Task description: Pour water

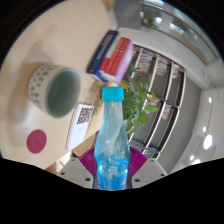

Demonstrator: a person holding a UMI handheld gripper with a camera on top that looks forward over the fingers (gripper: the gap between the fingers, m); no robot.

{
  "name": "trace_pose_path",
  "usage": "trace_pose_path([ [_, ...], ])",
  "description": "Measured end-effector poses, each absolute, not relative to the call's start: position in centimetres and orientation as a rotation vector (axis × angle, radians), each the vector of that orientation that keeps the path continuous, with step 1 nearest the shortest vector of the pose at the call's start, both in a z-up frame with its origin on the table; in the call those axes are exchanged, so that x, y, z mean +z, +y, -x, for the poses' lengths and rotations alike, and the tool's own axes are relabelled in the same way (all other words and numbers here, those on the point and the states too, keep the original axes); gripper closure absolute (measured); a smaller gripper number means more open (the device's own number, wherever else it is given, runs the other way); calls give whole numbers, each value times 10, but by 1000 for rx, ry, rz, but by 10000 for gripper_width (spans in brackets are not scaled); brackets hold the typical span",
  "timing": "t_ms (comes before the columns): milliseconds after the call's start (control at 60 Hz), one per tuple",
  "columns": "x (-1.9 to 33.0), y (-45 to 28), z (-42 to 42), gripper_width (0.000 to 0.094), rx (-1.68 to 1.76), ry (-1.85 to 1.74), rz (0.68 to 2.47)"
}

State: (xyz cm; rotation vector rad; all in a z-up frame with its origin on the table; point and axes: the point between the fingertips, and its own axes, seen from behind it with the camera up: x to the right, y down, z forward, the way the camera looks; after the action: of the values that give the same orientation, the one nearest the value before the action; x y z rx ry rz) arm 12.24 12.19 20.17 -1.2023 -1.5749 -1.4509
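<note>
My claw (111, 163) clamps the blue-capped water bottle (111, 140) upright | green-lined mug (52, 86) beyond on the counter (25, 60) | books (110, 56) farther back

The bottle (111, 140) at lower centre is clear blue with a bright cyan cap, flanked by the gripper's (112, 163) magenta pads (90, 160). At left, the mug (52, 87) is cream outside with dark speckles and pale green inside, on a light beige table (40, 35). A round magenta coaster (37, 142) lies lower left; the books (111, 57) at upper centre show blue, white and pink.
</note>
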Motion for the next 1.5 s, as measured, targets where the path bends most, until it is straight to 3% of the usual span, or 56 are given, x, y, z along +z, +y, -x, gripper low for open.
trace_pose_path([
  [117,238,110,-115,550,-1117,-1187,1454],
  [250,276,97,-115,546,-741,-723,1573],
  [417,280,88,-142,530,-367,-265,1645],
  [550,257,91,-159,529,-228,-81,1651],
  [1050,93,107,-201,527,-101,54,1852],
  [1117,97,110,-200,525,-92,73,1804],
  [1350,98,100,-201,385,-92,85,1832],
  [1450,94,92,-204,189,-117,94,1861],
  [1500,92,79,-204,162,-127,99,1886],
])
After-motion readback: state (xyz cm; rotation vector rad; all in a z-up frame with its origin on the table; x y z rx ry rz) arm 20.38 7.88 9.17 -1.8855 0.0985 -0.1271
